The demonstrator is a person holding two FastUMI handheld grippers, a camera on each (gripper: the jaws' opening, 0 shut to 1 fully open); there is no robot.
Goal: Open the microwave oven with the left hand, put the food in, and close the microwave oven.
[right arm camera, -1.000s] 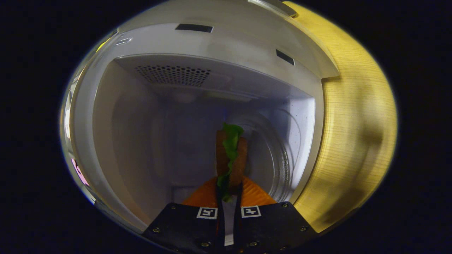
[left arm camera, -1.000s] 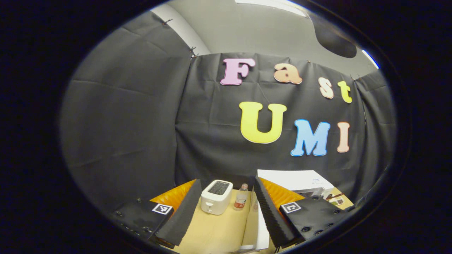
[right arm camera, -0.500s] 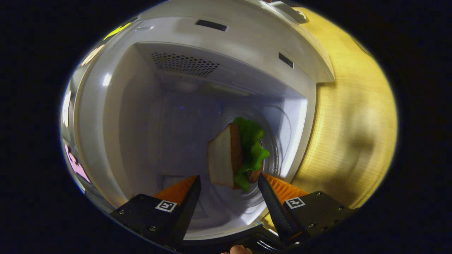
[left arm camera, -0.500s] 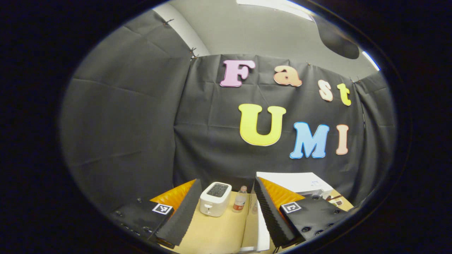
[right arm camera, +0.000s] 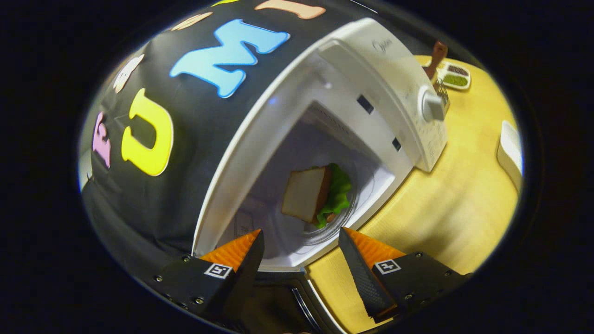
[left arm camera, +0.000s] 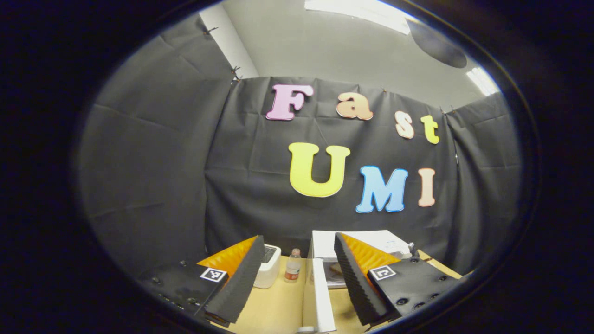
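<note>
The white microwave stands open, and in the right gripper view it appears tilted. A sandwich of bread with green lettuce lies on the glass turntable inside. My right gripper is open and empty, outside the cavity in front of the opening. The dark microwave door shows low between its fingers. My left gripper is open and empty, held above the table. Beyond it, the microwave stands with its door swung out edge-on.
A white toaster and a small bottle stand on the wooden table left of the microwave. Right of the microwave are a small dish of spices and a white object.
My right gripper opened, released the sandwich onto the turntable and pulled back out of the microwave. The left gripper shifted, so the toaster and bottle now sit further left in its view.
</note>
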